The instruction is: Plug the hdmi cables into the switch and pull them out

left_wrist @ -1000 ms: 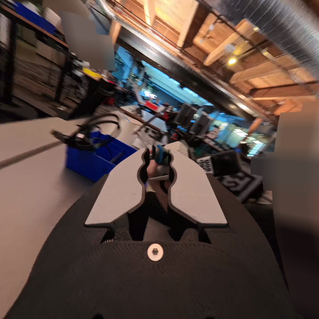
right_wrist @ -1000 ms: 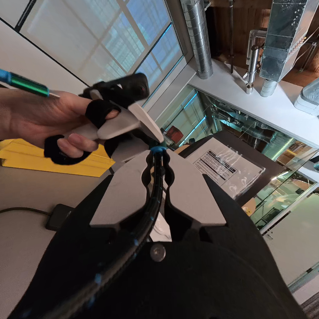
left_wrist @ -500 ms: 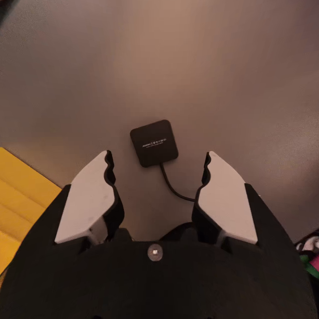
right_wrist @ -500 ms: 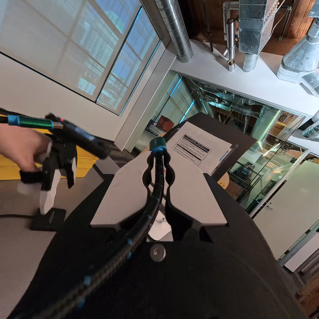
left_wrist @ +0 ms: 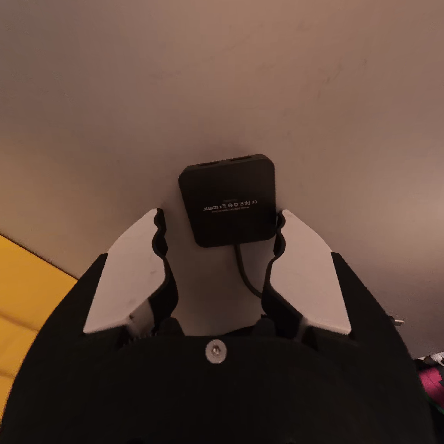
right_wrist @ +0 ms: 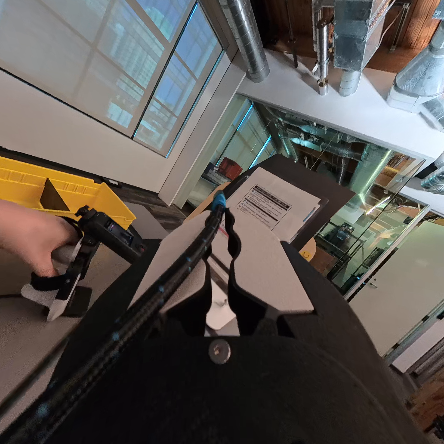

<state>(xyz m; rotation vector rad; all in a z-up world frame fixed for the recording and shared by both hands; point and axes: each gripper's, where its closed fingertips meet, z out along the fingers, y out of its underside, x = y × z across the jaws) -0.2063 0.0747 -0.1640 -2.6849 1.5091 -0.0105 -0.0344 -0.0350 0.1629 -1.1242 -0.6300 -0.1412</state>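
The black square HDMI switch lies flat on the grey table, with two ports on its far edge and its thin cord running back towards me. My left gripper is open, with one fingertip on each side of the switch's near half. It also shows in the right wrist view, held by a hand, low over the switch. My right gripper is shut on a black braided HDMI cable just behind its blue collar and is held up in the air. The plug itself is hidden.
A yellow bin stands on the table behind the left gripper and shows at the left edge of the left wrist view. A dark board with a white printed sheet stands beyond the table. Pink and green items sit at the lower right. My right fingertips sit around 40 centimeters from my left ones.
My left gripper swung down from facing the room, opened, and dropped until its fingertips flank the switch. My right gripper kept hold of the cable and shifted a little.
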